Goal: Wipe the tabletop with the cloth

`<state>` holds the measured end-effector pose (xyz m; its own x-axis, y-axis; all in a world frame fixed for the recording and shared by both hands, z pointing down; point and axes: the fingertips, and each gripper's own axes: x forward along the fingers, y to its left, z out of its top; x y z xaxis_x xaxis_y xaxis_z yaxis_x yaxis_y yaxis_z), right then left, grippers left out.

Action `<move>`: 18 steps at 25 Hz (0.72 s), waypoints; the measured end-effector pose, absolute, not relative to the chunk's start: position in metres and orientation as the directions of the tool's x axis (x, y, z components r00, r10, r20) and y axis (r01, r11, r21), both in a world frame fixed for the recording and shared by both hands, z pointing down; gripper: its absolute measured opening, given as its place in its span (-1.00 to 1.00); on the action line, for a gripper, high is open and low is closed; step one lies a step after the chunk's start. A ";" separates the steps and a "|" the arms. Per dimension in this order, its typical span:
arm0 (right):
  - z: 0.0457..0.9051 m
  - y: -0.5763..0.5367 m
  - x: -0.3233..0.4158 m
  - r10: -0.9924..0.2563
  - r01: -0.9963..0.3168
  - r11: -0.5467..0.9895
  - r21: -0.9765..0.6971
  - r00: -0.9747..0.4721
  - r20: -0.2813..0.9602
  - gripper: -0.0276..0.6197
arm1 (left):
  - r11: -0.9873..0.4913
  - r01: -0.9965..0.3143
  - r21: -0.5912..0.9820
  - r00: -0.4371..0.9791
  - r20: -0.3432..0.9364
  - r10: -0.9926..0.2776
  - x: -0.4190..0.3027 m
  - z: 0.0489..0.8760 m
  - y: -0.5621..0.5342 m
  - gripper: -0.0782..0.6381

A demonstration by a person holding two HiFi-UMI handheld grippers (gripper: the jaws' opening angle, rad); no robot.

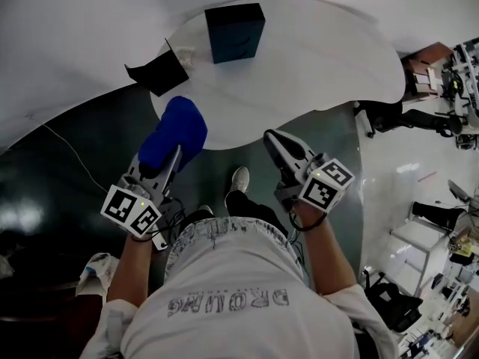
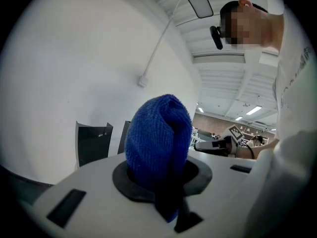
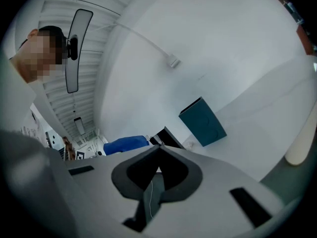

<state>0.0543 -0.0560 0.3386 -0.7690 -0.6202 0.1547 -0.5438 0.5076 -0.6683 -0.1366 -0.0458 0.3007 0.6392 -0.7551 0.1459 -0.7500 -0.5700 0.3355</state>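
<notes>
Bunching up out of the jaws, a blue cloth (image 1: 174, 129) is held by the left gripper (image 1: 177, 152) at the near edge of the table (image 1: 314, 58).

Both forearms are stretched forward from a white T-shirt (image 1: 232, 305), with the marker cubes turned up toward the head camera. The left gripper's jaws are clamped on the cloth, a thick, nubby terry wad rounded at its top. Whether the cloth touches the tabletop cannot be told. The right gripper (image 1: 274, 140) is held just short of the table edge, its jaws pressed together with nothing between them. A dark, glossy floor (image 1: 90, 148) is seen below. The tabletop is white, smooth and rounded. A black open-flapped box (image 1: 157, 69) is set at its left edge, and a dark teal box (image 1: 235, 31) is stood upright farther back, before a plain white wall.
</notes>
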 end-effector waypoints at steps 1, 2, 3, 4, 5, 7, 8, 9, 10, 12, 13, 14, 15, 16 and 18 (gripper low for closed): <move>0.339 -0.063 0.058 -0.614 -0.539 0.512 -0.669 -0.774 0.154 -0.90 | -0.563 -0.756 0.335 0.632 0.150 -0.760 -0.133 0.302 -0.051 -0.55; 0.340 -0.070 0.062 -0.607 -0.534 0.517 -0.669 -0.780 0.153 -0.90 | -0.555 -0.762 0.334 0.625 0.154 -0.765 -0.129 0.303 -0.056 -0.55; 0.341 -0.076 0.066 -0.601 -0.529 0.521 -0.670 -0.784 0.152 -0.90 | -0.548 -0.767 0.333 0.618 0.158 -0.770 -0.126 0.305 -0.061 -0.55; 0.342 -0.081 0.069 -0.596 -0.524 0.524 -0.671 -0.789 0.150 -0.90 | -0.541 -0.773 0.332 0.612 0.164 -0.774 -0.123 0.307 -0.065 -0.55; 0.344 -0.087 0.071 -0.591 -0.520 0.527 -0.672 -0.793 0.150 -0.90 | -0.534 -0.778 0.332 0.606 0.170 -0.777 -0.120 0.310 -0.069 -0.55; 0.349 -0.096 0.076 -0.582 -0.514 0.530 -0.675 -0.799 0.151 -0.90 | -0.522 -0.786 0.331 0.596 0.181 -0.782 -0.116 0.315 -0.077 -0.55; 0.351 -0.100 0.078 -0.578 -0.511 0.531 -0.676 -0.802 0.153 -0.90 | -0.517 -0.789 0.331 0.592 0.187 -0.784 -0.114 0.318 -0.080 -0.55; 0.354 -0.103 0.079 -0.574 -0.509 0.531 -0.677 -0.804 0.154 -0.90 | -0.512 -0.793 0.330 0.588 0.194 -0.785 -0.113 0.320 -0.083 -0.55; 0.356 -0.106 0.081 -0.572 -0.507 0.531 -0.679 -0.806 0.154 -0.90 | -0.509 -0.796 0.328 0.585 0.200 -0.786 -0.111 0.322 -0.086 -0.55; 0.359 -0.112 0.084 -0.570 -0.499 0.524 -0.690 -0.808 0.152 -0.90 | -0.503 -0.800 0.327 0.581 0.211 -0.786 -0.108 0.325 -0.092 -0.55; 0.361 -0.114 0.086 -0.569 -0.495 0.518 -0.697 -0.808 0.151 -0.90 | -0.500 -0.802 0.327 0.579 0.218 -0.786 -0.107 0.328 -0.094 -0.55; 0.362 -0.117 0.087 -0.569 -0.493 0.514 -0.702 -0.809 0.151 -0.90 | -0.497 -0.803 0.328 0.577 0.225 -0.785 -0.106 0.331 -0.097 -0.55; 0.364 -0.119 0.088 -0.568 -0.494 0.511 -0.703 -0.808 0.154 -0.90 | -0.493 -0.805 0.330 0.576 0.232 -0.784 -0.105 0.335 -0.099 -0.55; 0.367 -0.121 0.089 -0.568 -0.497 0.509 -0.703 -0.807 0.160 -0.90 | -0.491 -0.806 0.332 0.575 0.239 -0.783 -0.105 0.339 -0.101 -0.55; 0.372 -0.124 0.091 -0.569 -0.506 0.503 -0.701 -0.804 0.172 -0.90 | -0.489 -0.806 0.332 0.575 0.247 -0.780 -0.105 0.346 -0.105 -0.55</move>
<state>0.0908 -0.1238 0.3722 -0.8041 -0.5691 0.1721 -0.5057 0.5026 -0.7012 -0.1052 -0.1054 0.3463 0.5752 -0.7798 0.2471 -0.8063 -0.4894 0.3323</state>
